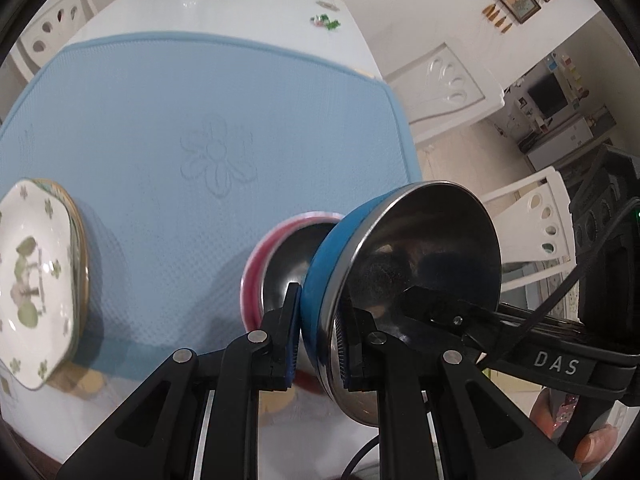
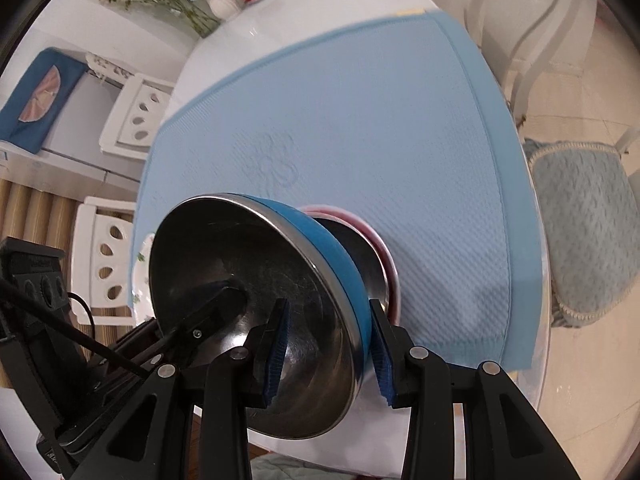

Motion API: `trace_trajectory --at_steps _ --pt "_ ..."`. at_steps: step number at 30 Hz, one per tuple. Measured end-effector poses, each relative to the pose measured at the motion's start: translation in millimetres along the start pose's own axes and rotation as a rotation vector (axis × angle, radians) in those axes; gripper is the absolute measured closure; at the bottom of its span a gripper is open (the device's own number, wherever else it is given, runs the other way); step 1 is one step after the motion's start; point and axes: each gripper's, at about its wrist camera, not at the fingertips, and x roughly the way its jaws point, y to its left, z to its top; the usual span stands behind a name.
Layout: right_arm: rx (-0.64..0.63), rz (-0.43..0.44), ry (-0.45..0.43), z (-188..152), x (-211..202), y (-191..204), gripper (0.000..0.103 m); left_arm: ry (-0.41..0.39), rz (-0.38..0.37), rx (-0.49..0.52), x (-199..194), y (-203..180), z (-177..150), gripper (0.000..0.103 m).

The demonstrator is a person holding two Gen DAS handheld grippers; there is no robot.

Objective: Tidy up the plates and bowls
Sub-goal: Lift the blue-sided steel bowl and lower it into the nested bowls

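Pink bowl (image 1: 256,280) behind held blue bowl (image 1: 320,280) (plates (image 1: 36,280) well aside)

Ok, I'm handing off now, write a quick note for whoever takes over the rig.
Left hand-held gripper: shut on the blue bowl wall.
Right hand-held gripper: clamps the same bowl's wall from the opposite side.
Blue bowl is tilted, above the pink bowl on the blue mat.
Plates are stacked at the mat's left edge.
Left to do: nest the blue bowl into the pink one, release.

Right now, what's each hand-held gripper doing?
Left hand-held gripper: closed on the blue bowl's rim.
Right hand-held gripper: closed on the same bowl's rim.
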Motion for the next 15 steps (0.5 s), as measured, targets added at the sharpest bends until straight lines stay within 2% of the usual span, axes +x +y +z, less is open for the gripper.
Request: trace_trajectory --at_steps 6,15 --pt "0.027 -0.008 0.033 -5 8 -11 0.065 0.040 0.003 -0.001 13 -1 -11 0.091" --pt "0.053 0.009 0.043 -6 13 -13 0.065 0.063 0.008 -0.011 22 2 -10 0.091"
